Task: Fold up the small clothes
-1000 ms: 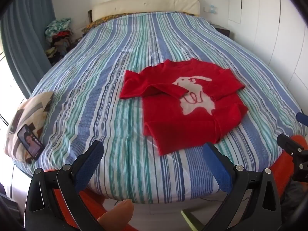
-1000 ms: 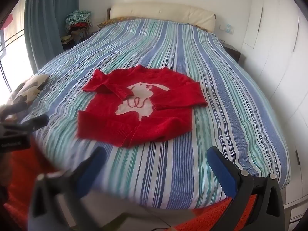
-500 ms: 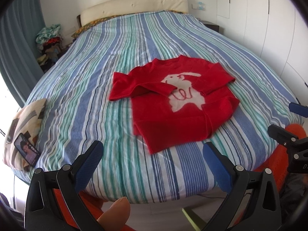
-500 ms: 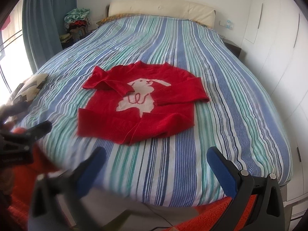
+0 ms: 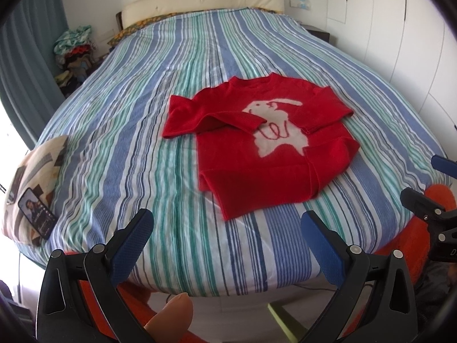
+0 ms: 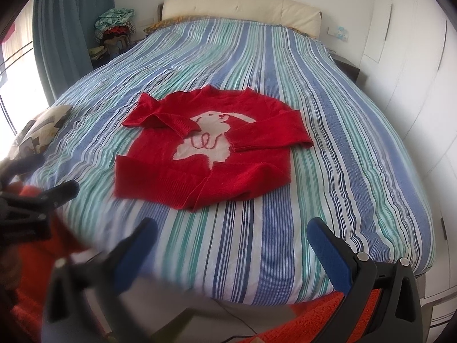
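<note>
Striped bed point(image 5: 171, 131), cream headboard point(image 5: 205, 0), teal curtain point(image 6: 71, 23)

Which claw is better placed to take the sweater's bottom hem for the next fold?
Probably the left claw: the hem corner of the red sweater lies straight ahead between its open fingers. The right claw is also open.

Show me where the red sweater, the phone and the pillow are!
red sweater point(image 5: 274, 154), left wrist view, on its front.
phone point(image 5: 36, 213), left wrist view, on its screen.
pillow point(image 5: 42, 160), left wrist view, on its top face.
</note>
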Demonstrator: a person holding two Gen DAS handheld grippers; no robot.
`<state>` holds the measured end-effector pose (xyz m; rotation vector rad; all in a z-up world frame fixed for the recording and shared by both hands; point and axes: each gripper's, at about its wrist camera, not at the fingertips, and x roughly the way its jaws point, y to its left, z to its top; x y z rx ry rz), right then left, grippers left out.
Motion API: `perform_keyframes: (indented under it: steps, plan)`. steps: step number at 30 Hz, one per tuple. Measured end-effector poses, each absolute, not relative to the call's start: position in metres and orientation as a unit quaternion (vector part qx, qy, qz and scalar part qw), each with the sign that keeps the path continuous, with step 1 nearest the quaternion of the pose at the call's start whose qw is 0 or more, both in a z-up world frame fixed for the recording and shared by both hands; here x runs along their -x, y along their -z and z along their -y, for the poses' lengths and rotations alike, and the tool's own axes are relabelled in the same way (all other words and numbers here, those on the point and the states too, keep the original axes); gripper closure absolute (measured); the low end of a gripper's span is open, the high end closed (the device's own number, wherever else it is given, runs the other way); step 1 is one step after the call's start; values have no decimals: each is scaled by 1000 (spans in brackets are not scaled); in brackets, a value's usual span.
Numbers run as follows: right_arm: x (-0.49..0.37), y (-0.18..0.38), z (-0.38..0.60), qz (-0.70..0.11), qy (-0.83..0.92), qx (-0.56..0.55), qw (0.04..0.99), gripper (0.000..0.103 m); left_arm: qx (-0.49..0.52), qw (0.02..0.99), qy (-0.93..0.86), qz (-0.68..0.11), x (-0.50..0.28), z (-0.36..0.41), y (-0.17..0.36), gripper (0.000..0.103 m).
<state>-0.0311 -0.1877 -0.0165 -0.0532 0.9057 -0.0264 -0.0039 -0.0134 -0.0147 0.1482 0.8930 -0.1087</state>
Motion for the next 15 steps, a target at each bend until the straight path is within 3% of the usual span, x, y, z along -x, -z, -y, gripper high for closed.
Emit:
perform_keyframes:
  steps: [15]
  plan:
    - [30,20,187,-444,12,24,896,0,-80,893,51,-440,3,16,20,0]
